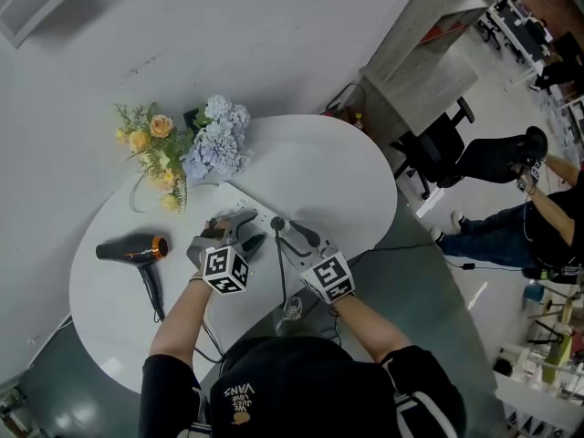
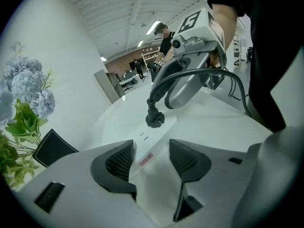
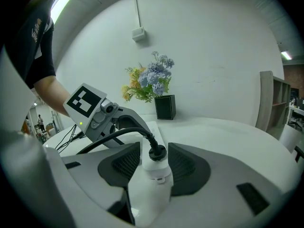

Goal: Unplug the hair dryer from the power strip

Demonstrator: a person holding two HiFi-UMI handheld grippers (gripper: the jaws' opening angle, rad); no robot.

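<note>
A white power strip (image 1: 248, 206) lies on the round white table (image 1: 338, 181). A black plug (image 3: 157, 152) sits in its socket, and the plug's cable bends away to the left. My right gripper (image 3: 152, 163) is shut on the plug end of the strip (image 3: 151, 179), one pad on each side. My left gripper (image 2: 151, 158) is open and straddles the strip's other end (image 2: 145, 158), its pads (image 2: 118, 161) clear of it. From there the plug (image 2: 154, 118) and the right gripper (image 2: 190, 80) are straight ahead. The black hair dryer (image 1: 137, 249) lies at the table's left.
A bunch of blue and yellow flowers (image 1: 196, 149) and a small black box (image 3: 165, 107) stand behind the strip. Beyond the table are a grey cabinet (image 1: 429, 44), an office chair (image 1: 438, 149) and a seated person (image 1: 520, 217). More cables hang at the table's near edge.
</note>
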